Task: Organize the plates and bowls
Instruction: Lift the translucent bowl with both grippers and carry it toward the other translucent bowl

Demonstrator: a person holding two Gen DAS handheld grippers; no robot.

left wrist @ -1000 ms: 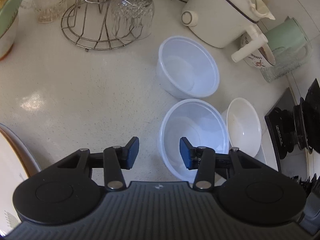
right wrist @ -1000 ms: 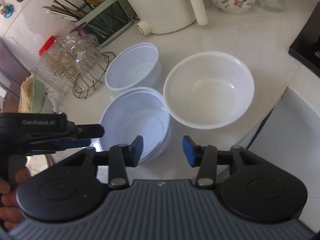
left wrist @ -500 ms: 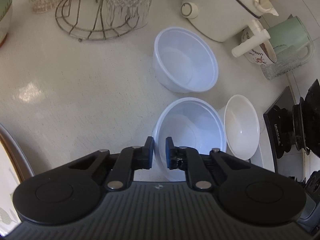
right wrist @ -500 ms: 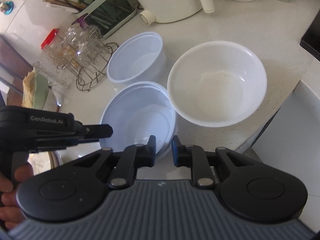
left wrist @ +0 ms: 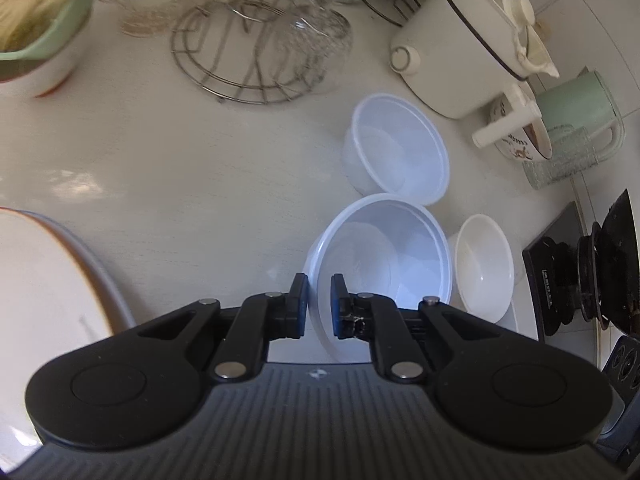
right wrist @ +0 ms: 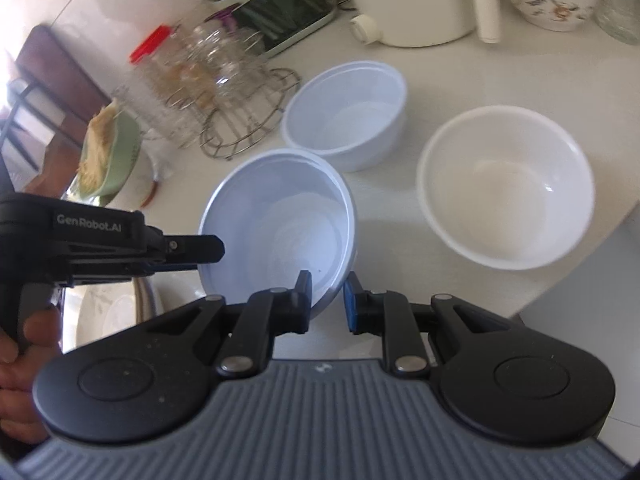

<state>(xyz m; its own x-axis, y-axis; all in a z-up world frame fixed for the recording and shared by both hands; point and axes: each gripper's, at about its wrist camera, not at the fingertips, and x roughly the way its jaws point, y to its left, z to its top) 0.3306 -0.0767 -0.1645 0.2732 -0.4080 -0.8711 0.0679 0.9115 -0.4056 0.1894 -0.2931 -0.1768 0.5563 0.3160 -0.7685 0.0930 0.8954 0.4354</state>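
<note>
Jaws on both sides have snapped in since a second ago: we see our left gripper [left wrist: 319, 306] clenched on the near rim of the translucent bluish plastic bowl [left wrist: 384, 256], one pad outside the wall, one inside. Our right gripper [right wrist: 328, 300] pinches the same bowl [right wrist: 280, 224] at another point of its rim, and the left tool [right wrist: 120, 244] shows at the bowl's left edge there, a hand [right wrist: 20, 344] wrapped around its grip. Both cameras have shifted a little, and the bowl now sits tilted, its far side higher.

Just behind it stands a second translucent plastic bowl [left wrist: 400, 152], deeper and straight-walled, touching or nearly touching. To its right sits a glossy white opaque bowl [right wrist: 504, 184], rounder, close beside it. All rest on the pale speckled bench [left wrist: 200, 168]. A wire rack of cut-glass cups [left wrist: 256, 48] looks blurred, and a brown-rimmed white plate [left wrist: 48, 280] lies at the left edge.
</note>
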